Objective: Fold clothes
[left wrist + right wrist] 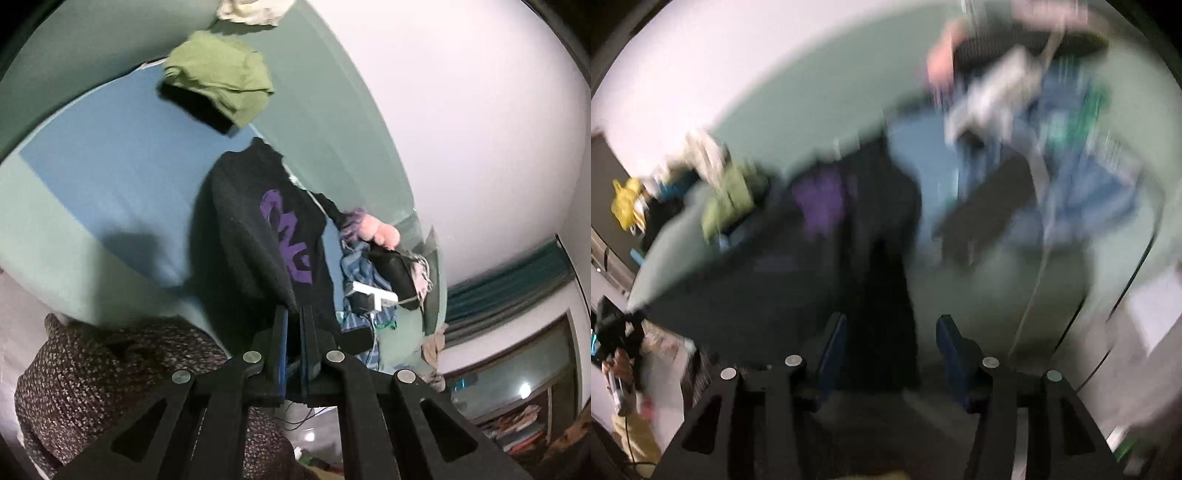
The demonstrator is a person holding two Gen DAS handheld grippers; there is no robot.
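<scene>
left gripper: fingers pressed nearly together, pinching an edge of the black sweater, which hung up and away from them.
right gripper: fingers spread wide; dark cloth of the black sweater ran between them, but whether it touched either pad could not be told.
black sweater: purple lettering on its front; it stretched across the blue sheet, its far end near the green garment.
green garment: folded, lying on the teal surface at the corner of the blue sheet.
pale cloth: beyond the green garment, cut off by the frame top.
heap at right: striped blue fabric, a pink item and a black bag-like thing piled together; contents of the bag not visible.
speckled knit: near the left gripper, partly behind its arms.
right wrist view: heavily motion-blurred; the blue heap and green garment were only smears.
</scene>
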